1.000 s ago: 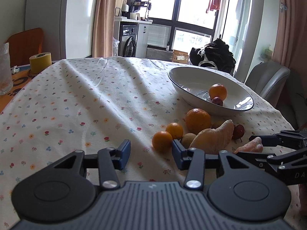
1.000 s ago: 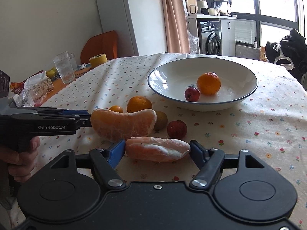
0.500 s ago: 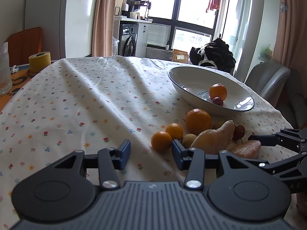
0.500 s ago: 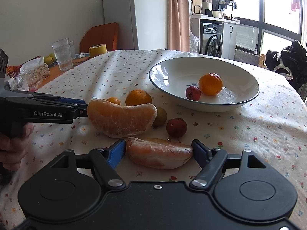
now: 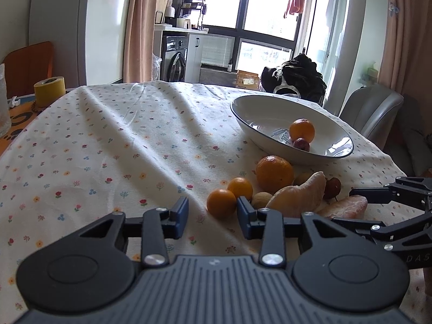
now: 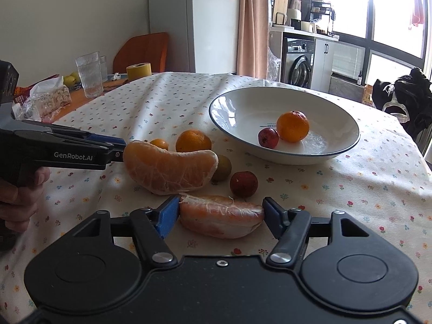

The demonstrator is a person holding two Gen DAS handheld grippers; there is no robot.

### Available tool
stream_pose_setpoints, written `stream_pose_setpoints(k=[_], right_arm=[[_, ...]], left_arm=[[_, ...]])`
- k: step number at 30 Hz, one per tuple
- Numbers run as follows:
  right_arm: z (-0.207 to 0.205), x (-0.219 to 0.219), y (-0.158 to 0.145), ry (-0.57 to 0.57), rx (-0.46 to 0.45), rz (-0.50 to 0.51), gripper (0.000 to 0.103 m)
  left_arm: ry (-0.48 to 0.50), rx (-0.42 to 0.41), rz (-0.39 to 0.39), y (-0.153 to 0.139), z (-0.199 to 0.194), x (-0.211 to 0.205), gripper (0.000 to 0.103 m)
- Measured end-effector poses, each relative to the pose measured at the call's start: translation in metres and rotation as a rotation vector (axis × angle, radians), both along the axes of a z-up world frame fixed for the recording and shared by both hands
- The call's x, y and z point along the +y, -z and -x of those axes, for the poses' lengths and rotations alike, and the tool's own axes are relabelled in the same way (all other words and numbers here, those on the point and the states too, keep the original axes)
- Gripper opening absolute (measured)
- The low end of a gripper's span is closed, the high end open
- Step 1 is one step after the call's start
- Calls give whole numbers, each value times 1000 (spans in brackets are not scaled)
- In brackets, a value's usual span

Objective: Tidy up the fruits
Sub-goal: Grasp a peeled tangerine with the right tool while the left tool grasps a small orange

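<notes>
Closer now than a second ago, the pink peeled segment point(image 6: 221, 214) lies on the tabletop point(image 6: 378, 189) between the spread fingers of the right tool point(image 6: 220, 213), not yet clamped. A gentle close across its ends looks wise, since the flesh should crush easily; then carry it to the far bowl point(image 6: 348, 148). Only the right view shows the small green fruit point(image 6: 222, 168). In its own view the left tool point(image 5: 212, 214) hangs open and empty near the small oranges point(image 5: 221, 202).
</notes>
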State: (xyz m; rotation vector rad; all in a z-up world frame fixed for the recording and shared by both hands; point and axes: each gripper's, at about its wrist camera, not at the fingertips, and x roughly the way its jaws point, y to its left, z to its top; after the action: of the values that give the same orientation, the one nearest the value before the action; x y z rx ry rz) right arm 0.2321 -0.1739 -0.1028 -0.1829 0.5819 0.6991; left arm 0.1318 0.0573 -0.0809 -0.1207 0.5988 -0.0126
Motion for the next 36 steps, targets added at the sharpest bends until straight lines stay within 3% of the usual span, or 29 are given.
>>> stream_pose_setpoints(k=[5,11,15,19,22,30,36], right_arm=[[0,-1,-2,-15,-3,6,62],[7,-3,2,-72,2,82,63],[14,-13,-2,-128,32,57,61],[15,-23,-7,-162,34,41,55],[6,-26,-7,-123,28,31,55],[-3,-8,2,-190,19,32,54],[-1,-1,1,-199,-2,42,40]], left_arm=[[26,14,-5,2,-5,-2,34],[39,17,-25,3,-9,-5,33],[40,15,-27,3,-10,-5,22],[44,4,-34,2,-7,-6,22],[47,-10,-52,-2,-3,-7,22],[23,-25,-60,-11,9,0,22],[-5,-29,-51,-13,16,8,22]])
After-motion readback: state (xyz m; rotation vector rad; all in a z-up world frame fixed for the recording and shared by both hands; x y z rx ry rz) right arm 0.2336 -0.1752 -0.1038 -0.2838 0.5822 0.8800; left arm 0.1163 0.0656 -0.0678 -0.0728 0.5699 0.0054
